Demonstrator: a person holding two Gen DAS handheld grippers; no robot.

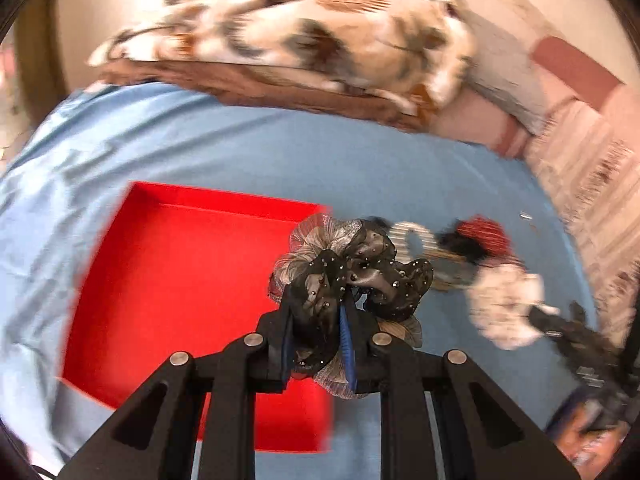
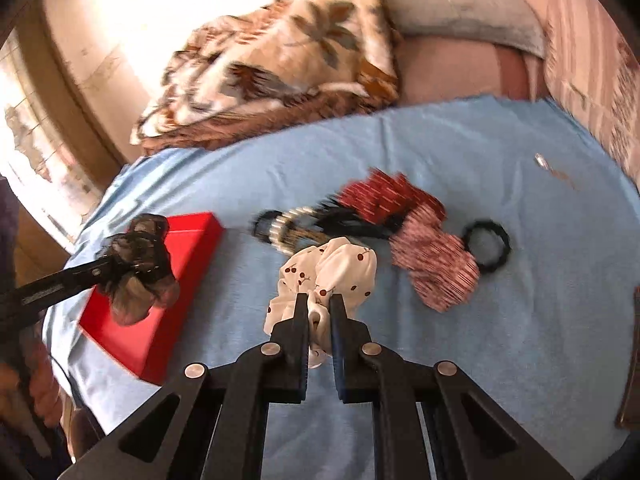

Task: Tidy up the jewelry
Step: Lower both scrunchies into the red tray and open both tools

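My left gripper (image 1: pixel 320 304) is shut on a black and grey studded scrunchie (image 1: pixel 352 276) and holds it over the right edge of the open red box (image 1: pixel 180 272). The same scrunchie (image 2: pixel 138 268) shows above the red box (image 2: pixel 188 264) in the right wrist view. My right gripper (image 2: pixel 319 300) is shut on a white scrunchie with cherry print (image 2: pixel 332 268), which also shows in the left wrist view (image 1: pixel 504 304). On the blue cloth (image 2: pixel 460 360) lie a red patterned scrunchie (image 2: pixel 432 252), a black hair tie (image 2: pixel 486 246) and a striped scrunchie (image 2: pixel 288 228).
A folded floral blanket (image 1: pixel 304 36) lies beyond the blue cloth (image 1: pixel 280 148). A pink bedcover (image 2: pixel 580 60) is at the right. A small silver item (image 2: pixel 542 160) lies on the cloth at the far right. A dark object (image 2: pixel 632 360) sits at the right edge.
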